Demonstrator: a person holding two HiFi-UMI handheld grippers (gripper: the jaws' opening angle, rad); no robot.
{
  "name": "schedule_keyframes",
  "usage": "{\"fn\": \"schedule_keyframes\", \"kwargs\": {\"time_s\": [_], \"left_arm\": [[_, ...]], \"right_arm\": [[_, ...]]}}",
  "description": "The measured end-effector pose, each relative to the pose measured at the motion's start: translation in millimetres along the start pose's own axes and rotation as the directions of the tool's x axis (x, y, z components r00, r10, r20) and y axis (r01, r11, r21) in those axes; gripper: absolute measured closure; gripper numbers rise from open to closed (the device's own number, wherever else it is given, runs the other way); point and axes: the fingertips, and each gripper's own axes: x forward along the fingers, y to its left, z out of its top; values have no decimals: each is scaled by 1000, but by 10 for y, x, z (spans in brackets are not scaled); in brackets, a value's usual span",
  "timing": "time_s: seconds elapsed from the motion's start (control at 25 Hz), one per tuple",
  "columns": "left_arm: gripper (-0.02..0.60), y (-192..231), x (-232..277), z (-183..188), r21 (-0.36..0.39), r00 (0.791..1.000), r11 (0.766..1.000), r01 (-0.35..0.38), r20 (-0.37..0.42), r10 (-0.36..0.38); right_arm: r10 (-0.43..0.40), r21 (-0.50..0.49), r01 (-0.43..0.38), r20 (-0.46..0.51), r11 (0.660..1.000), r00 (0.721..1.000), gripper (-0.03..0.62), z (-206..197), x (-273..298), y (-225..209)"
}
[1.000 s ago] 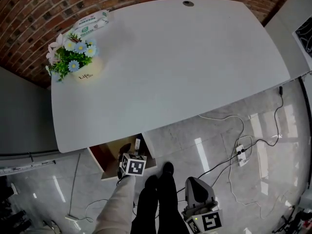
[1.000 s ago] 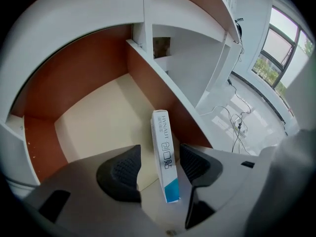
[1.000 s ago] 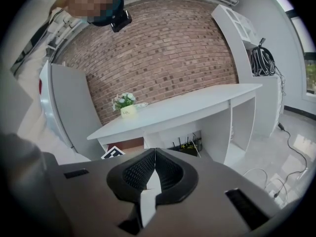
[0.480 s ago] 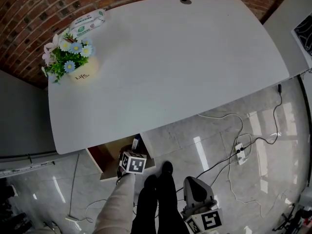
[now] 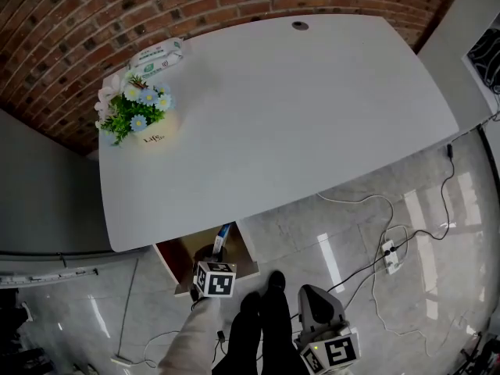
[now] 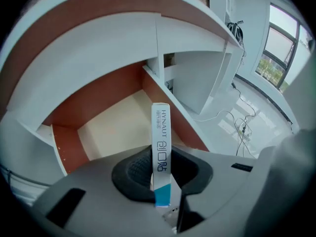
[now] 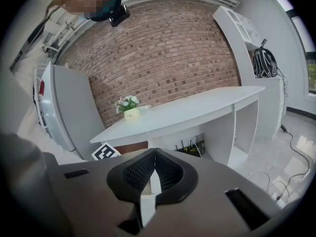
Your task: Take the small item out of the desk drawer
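The drawer [image 5: 242,255] stands pulled out under the white desk's [image 5: 297,116] front edge, its brown inside [image 6: 113,127] bare. My left gripper [image 5: 216,256] [image 6: 161,181] hovers over it. Its jaws are closing on a slim white box with a blue end [image 6: 160,142] [image 5: 223,237], which stands upright between the pads. My right gripper [image 5: 315,299] [image 7: 154,169] hangs low near the person's legs, shut with nothing in it, facing the desk from a distance.
A flower pot [image 5: 148,123] and a wipes pack [image 5: 160,53] sit at the desk's far left corner. A power strip with cables [image 5: 388,252] lies on the glossy floor to the right. A brick wall [image 5: 117,14] runs behind the desk, white shelving [image 7: 247,38] beside it.
The head view has shifted a little. My left gripper has stayed at the open drawer, and the white and blue box now sticks out from its tips. The right gripper has hardly moved.
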Motion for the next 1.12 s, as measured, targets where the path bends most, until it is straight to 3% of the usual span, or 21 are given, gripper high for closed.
{"fn": "schedule_keyframes", "kwargs": {"time_s": [0.24, 0.48, 0.72, 0.88, 1.12], "left_arm": [[500, -54, -576, 226, 44, 993, 999, 14, 115, -19], [500, -150, -1187, 440, 57, 967, 998, 39, 248, -52], [502, -283, -1779, 666, 52, 925, 995, 86, 367, -99], [502, -284, -2178, 872, 83, 888, 993, 85, 446, -113], [502, -178, -2651, 953, 84, 840, 995, 61, 533, -97]], "right_arm": [[-6, -46, 9, 67, 999, 998, 568, 266, -57, 99], [5, -68, 1, 81, 998, 997, 567, 456, -217, 230], [16, -64, -6, 162, 998, 987, 568, 645, -450, 351], [4, -88, 9, 138, 996, 990, 567, 659, -580, 461], [-1, -99, 18, 178, 995, 984, 566, 789, -738, 639]]}}
